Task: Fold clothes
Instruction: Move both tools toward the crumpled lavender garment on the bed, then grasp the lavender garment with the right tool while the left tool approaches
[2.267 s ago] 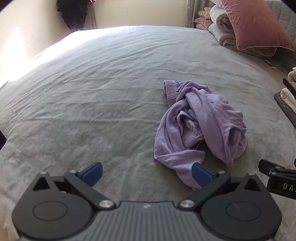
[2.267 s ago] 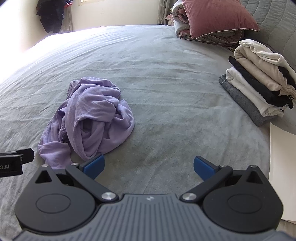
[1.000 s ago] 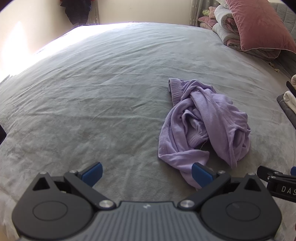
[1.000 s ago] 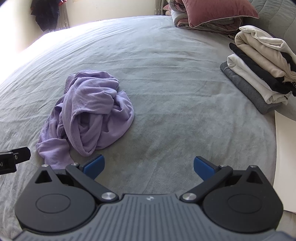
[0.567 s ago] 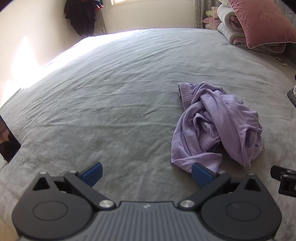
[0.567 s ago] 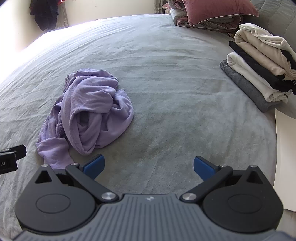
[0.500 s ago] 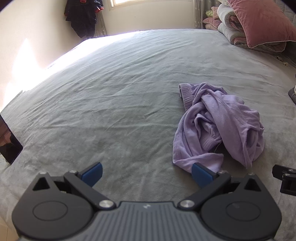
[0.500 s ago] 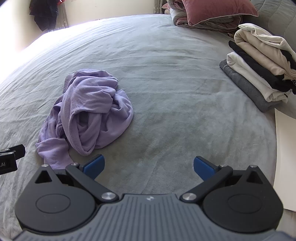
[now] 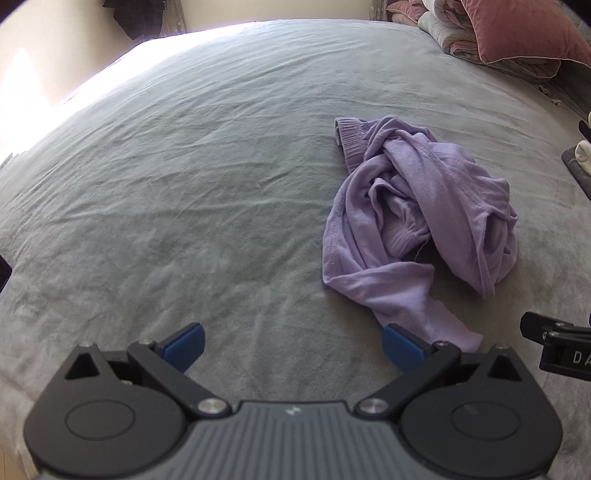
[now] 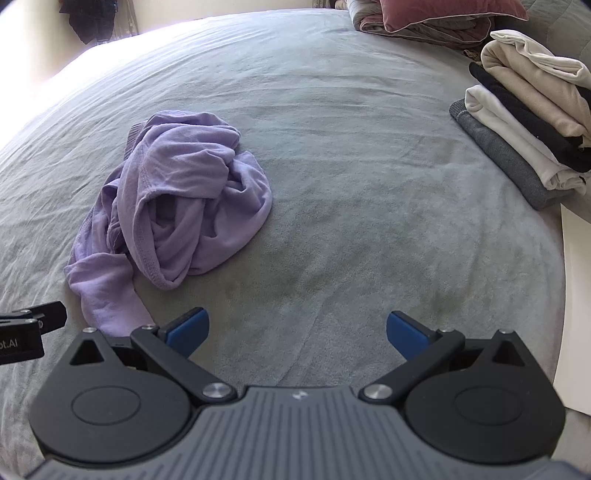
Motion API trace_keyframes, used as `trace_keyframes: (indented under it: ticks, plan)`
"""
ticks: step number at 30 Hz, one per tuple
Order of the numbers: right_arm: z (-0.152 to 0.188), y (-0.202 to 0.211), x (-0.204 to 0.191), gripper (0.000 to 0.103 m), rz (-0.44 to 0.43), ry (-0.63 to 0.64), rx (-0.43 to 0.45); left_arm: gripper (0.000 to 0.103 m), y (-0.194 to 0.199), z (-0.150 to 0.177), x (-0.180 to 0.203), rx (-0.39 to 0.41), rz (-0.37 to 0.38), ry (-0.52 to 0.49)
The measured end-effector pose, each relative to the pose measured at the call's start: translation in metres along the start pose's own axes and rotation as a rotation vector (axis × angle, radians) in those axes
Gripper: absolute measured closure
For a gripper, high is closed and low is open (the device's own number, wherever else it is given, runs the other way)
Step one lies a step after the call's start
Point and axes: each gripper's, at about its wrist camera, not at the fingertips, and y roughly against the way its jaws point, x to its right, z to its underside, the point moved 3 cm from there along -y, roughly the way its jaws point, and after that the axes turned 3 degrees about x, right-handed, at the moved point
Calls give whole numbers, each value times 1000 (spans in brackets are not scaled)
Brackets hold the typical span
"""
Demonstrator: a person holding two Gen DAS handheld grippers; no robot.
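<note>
A crumpled lilac garment (image 9: 417,218) lies in a heap on the grey bed cover (image 9: 184,184); it also shows in the right wrist view (image 10: 177,206). My left gripper (image 9: 293,345) is open and empty, low over the cover, with its right blue pad just short of the garment's near trailing end. My right gripper (image 10: 297,332) is open and empty to the right of the heap, its left pad close to that same end. Each gripper's black edge shows at the other view's side.
A stack of folded clothes (image 10: 528,118) sits at the right of the bed. A pink pillow on folded bedding (image 10: 432,18) lies at the head. Dark clothes (image 9: 144,14) hang by the far wall. A white surface (image 10: 576,295) borders the bed's right edge.
Both grippers have moved slightly nearer the lilac heap and the views tilted downward. The left view has swung back toward the garment. Both stay open; the garment has not moved.
</note>
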Motion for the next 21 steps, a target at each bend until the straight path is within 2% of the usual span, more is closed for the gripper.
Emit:
trace_keyframes:
  ticks: [5,10,13,16,18,20,21]
  plan:
    - [4,-13,-1,0,-17,7,-43,0,-19,7,-6,-67,40,4]
    - [8,-18,-2,0,-7,48,-51,0,-24,15,-11,-42,82,16]
    - [15,-17,-1,0,3,41,-25,0,-25,23,-12,-2,81,21]
    - [22,-16,0,0,63,92,17,0,-23,23,-8,6,64,0]
    - [25,-15,1,0,54,81,48,0,-23,12,-13,-38,89,-2]
    - [28,-14,2,0,57,60,81,0,-21,-2,-19,-20,138,-19]
    - [29,-14,0,0,63,61,93,0,-19,-8,-24,23,130,-4]
